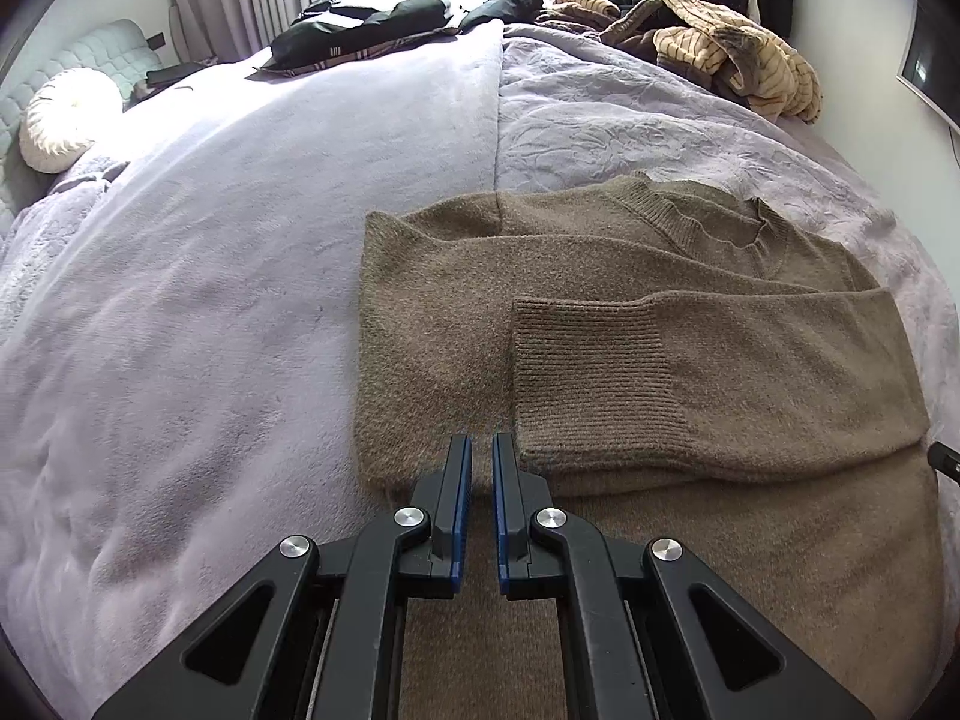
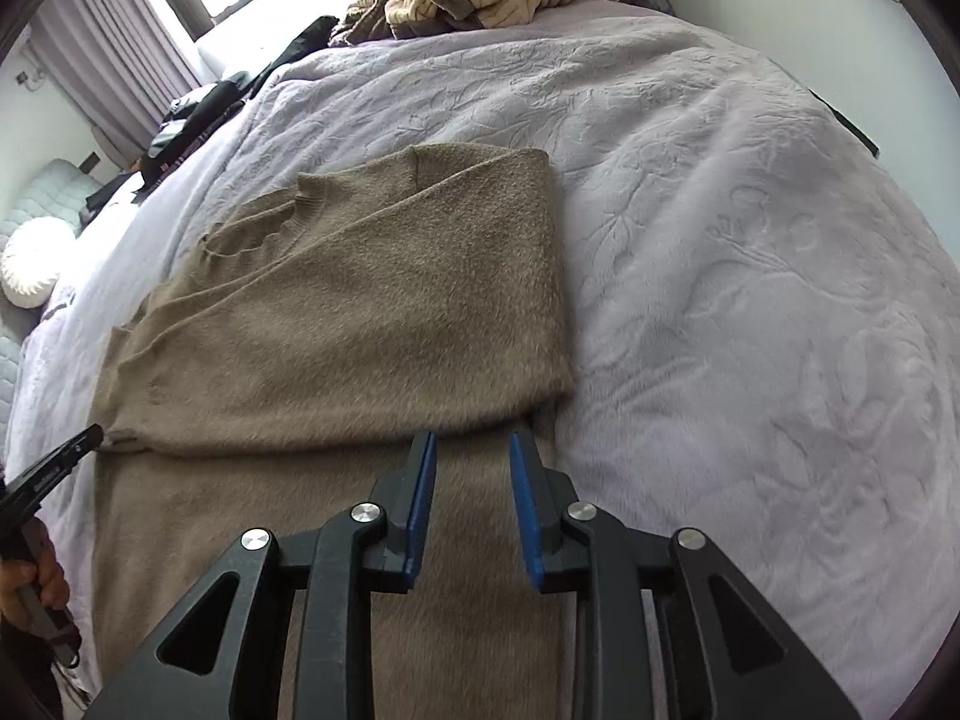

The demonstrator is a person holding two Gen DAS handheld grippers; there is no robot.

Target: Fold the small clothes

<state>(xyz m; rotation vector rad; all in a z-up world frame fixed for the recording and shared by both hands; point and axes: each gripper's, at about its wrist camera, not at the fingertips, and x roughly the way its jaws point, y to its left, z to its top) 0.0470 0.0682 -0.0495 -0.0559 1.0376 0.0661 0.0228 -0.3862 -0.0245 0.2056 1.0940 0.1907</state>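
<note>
two grippers hang over a brown knit sweater [image 1: 690, 360] spread on a bed with a lavender blanket [image 1: 210, 300], and most of the open room lies to the outer sides. in the left wrist view a wide bare stretch of blanket runs off to the left of the sweater's straight folded edge, as far as a round white pillow [image 1: 60, 120] near the headboard. in the right wrist view bare embossed blanket fills everything right of the sweater's other folded edge. the far end of the bed is crowded: dark clothes [image 1: 372, 24] and a striped cream and tan heap [image 1: 732, 54] sit there, well apart from the sweater. the sweater has both sleeves folded across its chest, a ribbed cuff [image 1: 588, 384] lying on top, the neckline toward the far end. the left gripper [image 1: 482, 447] hovers over the sweater's lower body just beside that cuff, its blue pads all but closed with only a thin slit between and no cloth caught in it. the right gripper [image 2: 472, 444] hovers over the lower body near the sweater's right edge, just below the folded sleeve; its jaws stand parted and empty. at the left edge of the right wrist view, a hand [image 2: 30, 582] grips the other gripper's handle.
</note>
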